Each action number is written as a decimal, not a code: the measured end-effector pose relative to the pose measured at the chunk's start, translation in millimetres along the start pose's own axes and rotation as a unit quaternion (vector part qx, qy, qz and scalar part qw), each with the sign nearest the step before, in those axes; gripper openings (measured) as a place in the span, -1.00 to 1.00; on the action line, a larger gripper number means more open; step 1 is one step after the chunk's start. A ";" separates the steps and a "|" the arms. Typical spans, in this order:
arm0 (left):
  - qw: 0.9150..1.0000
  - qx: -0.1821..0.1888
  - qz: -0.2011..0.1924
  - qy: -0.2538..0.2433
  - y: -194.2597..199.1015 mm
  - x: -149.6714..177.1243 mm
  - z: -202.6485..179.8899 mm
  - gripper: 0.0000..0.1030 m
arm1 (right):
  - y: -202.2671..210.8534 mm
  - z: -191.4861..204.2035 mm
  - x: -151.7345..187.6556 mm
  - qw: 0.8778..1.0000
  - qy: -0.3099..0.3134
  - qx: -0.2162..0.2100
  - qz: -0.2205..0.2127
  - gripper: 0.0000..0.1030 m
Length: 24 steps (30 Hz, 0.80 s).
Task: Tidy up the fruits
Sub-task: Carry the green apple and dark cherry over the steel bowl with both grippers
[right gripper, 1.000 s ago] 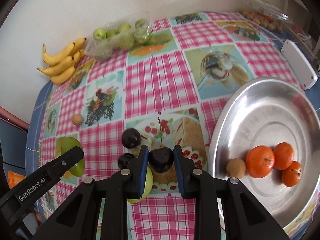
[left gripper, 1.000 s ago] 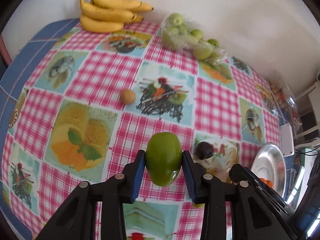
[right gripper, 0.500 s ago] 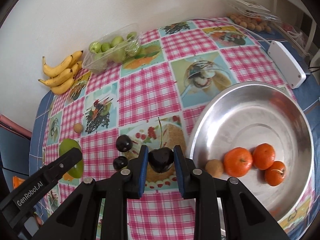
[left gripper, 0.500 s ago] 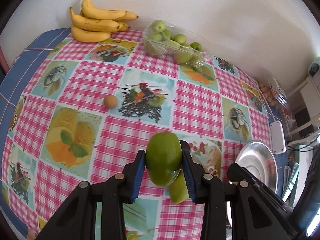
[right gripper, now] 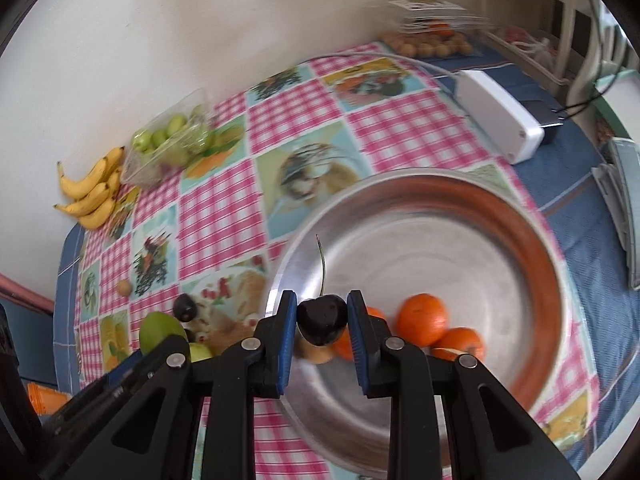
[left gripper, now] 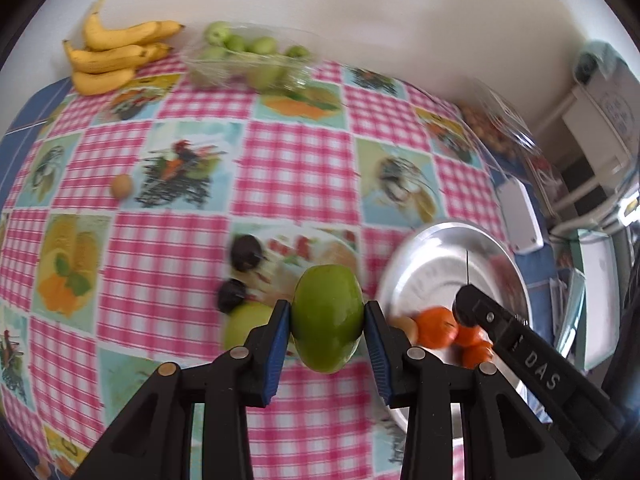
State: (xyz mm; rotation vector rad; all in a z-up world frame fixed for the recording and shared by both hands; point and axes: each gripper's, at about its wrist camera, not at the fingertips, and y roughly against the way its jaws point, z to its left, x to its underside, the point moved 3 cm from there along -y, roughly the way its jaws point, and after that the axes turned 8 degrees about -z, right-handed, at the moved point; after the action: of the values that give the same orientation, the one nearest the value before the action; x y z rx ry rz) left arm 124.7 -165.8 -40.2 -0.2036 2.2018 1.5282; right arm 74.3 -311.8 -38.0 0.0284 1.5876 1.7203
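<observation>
My left gripper (left gripper: 326,318) is shut on a green mango (left gripper: 327,316), carried above the tablecloth just left of the steel bowl (left gripper: 436,252). My right gripper (right gripper: 322,320) is shut on a dark cherry (right gripper: 322,318) with its stem up, hanging over the near-left rim of the steel bowl (right gripper: 500,280). Three oranges (right gripper: 422,318) and a small tan fruit (right gripper: 318,354) lie in the bowl. Two dark cherries (left gripper: 246,252) and a pale green fruit (left gripper: 244,320) rest on the cloth. The left gripper's mango (right gripper: 160,330) shows at the lower left of the right wrist view.
Bananas (left gripper: 110,56) and a clear tray of green fruit (left gripper: 248,60) lie by the far wall. A small tan fruit (left gripper: 121,186) sits alone on the checked cloth. A white box (right gripper: 500,116) and a clear box of small fruit (right gripper: 428,44) stand beyond the bowl.
Both grippers have moved right toward the steel bowl, each still gripping its fruit. The cherry now hangs over the bowl's rim instead of over the cloth.
</observation>
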 end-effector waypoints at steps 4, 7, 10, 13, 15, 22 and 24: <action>1.000 0.008 0.012 -0.020 -5.3 9.2 -22.1 -0.23 | 3.7 -21.6 -3.1 1.000 -0.015 0.010 -0.002 -0.48; 0.999 0.012 0.021 -0.034 -9.9 15.4 -36.0 -0.23 | 7.1 -36.3 -4.8 0.999 -0.025 0.020 -0.006 -0.48; 0.998 0.016 0.026 -0.046 -11.5 20.6 -46.1 -0.23 | 10.9 -50.0 -6.3 0.999 -0.036 0.029 -0.010 -0.48; 0.998 0.023 0.034 -0.056 -13.2 24.5 -55.7 -0.23 | 14.0 -60.9 -6.1 0.998 -0.045 0.038 -0.013 -0.48; 0.997 0.028 0.040 -0.061 -14.9 27.4 -61.4 -0.23 | 14.2 -66.2 -5.8 0.998 -0.050 0.041 -0.013 -0.48; 0.994 0.033 0.065 -0.079 -28.1 40.8 -75.0 -0.23 | 7.0 -77.3 -2.3 0.997 -0.056 0.056 -0.006 -0.48; 0.993 0.029 0.068 -0.088 -32.5 45.4 -77.8 -0.23 | 3.5 -80.0 -0.7 0.997 -0.057 0.059 -0.002 -0.48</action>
State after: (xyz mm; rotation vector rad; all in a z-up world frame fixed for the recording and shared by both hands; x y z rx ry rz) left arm 74.7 -243.4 -65.7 0.0980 2.1540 1.4878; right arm 32.9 -378.8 -52.2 0.1779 1.6021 1.5901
